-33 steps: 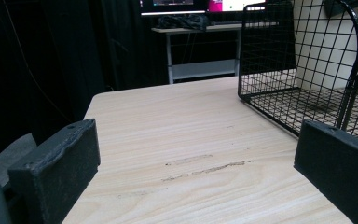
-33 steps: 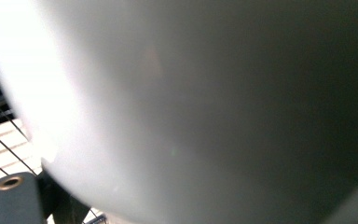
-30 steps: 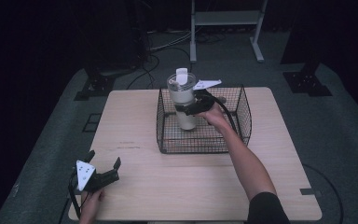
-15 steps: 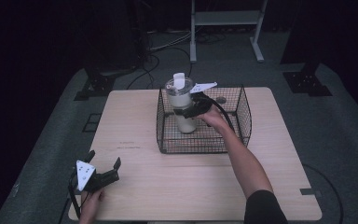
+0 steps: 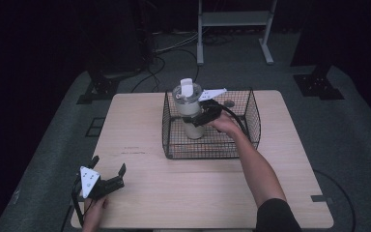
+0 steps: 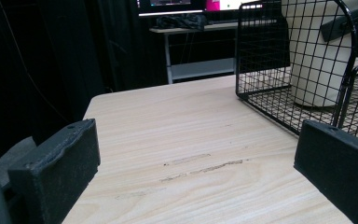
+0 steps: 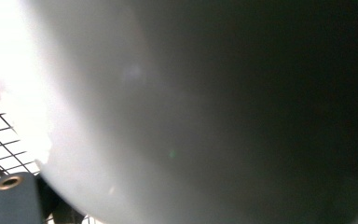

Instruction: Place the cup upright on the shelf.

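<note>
Right hand-held gripper [image 5: 199, 117] clamps the tall cream lidded plastic tumbler [image 5: 189, 110] inside the black wire basket [image 5: 245, 126]'s left end; risk: the smooth wall slips or the base snags the rim, tipping it.

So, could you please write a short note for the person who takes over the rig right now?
Right hand-held gripper: inside the wire basket, shut on the cream tumbler, which stands upright at the basket's left end. Whether its base rests on the basket floor, I cannot tell.
Left hand-held gripper: open, holds nothing, low at the table's near-left corner.
Done: tumbler is in the basket.
Left: probably check it stands firm, release it and withdraw the right hand-held gripper.
</note>
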{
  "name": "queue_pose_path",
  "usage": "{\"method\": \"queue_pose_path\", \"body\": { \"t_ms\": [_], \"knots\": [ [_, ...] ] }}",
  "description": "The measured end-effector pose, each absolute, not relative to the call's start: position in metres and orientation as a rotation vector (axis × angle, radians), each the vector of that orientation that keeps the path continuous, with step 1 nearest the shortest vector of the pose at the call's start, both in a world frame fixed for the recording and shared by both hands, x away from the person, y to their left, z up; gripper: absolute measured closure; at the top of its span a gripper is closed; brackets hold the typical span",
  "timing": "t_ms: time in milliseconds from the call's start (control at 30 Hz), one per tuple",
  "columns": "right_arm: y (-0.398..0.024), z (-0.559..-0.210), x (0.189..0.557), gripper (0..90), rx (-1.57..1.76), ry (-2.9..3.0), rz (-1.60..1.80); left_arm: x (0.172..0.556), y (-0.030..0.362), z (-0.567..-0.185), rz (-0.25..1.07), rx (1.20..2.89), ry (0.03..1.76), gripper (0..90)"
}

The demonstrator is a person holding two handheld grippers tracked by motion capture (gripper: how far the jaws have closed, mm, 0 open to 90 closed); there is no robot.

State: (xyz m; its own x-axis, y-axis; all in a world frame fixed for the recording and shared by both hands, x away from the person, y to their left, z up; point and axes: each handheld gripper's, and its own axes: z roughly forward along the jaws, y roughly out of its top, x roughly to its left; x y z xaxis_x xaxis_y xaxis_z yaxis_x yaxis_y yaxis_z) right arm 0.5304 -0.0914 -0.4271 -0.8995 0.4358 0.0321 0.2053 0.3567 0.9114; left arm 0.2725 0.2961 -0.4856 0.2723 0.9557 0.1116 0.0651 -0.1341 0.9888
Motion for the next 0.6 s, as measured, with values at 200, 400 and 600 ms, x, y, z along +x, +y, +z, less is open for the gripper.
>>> {"method": "queue_pose_path", "body": {
  "t_ms": [200, 400, 600],
  "knots": [
    [-0.0963, -0.4299, 0.5293, 9.2, 0.570, 2.382, 1.595, 0.2726, 0.2969, -0.4855, 1.047, 1.473, 1.007, 0.0],
    [-0.0987, -0.4315, 0.5273, 9.2, 0.564, 2.371, 1.600, 0.2726, 0.2969, -0.4855, 1.040, 1.472, 1.008, 0.0],
    [-0.1011, -0.4317, 0.5263, 9.2, 0.563, 2.371, 1.599, 0.2723, 0.2968, -0.4855, 1.039, 1.474, 1.005, 0.0]
  ]
}}
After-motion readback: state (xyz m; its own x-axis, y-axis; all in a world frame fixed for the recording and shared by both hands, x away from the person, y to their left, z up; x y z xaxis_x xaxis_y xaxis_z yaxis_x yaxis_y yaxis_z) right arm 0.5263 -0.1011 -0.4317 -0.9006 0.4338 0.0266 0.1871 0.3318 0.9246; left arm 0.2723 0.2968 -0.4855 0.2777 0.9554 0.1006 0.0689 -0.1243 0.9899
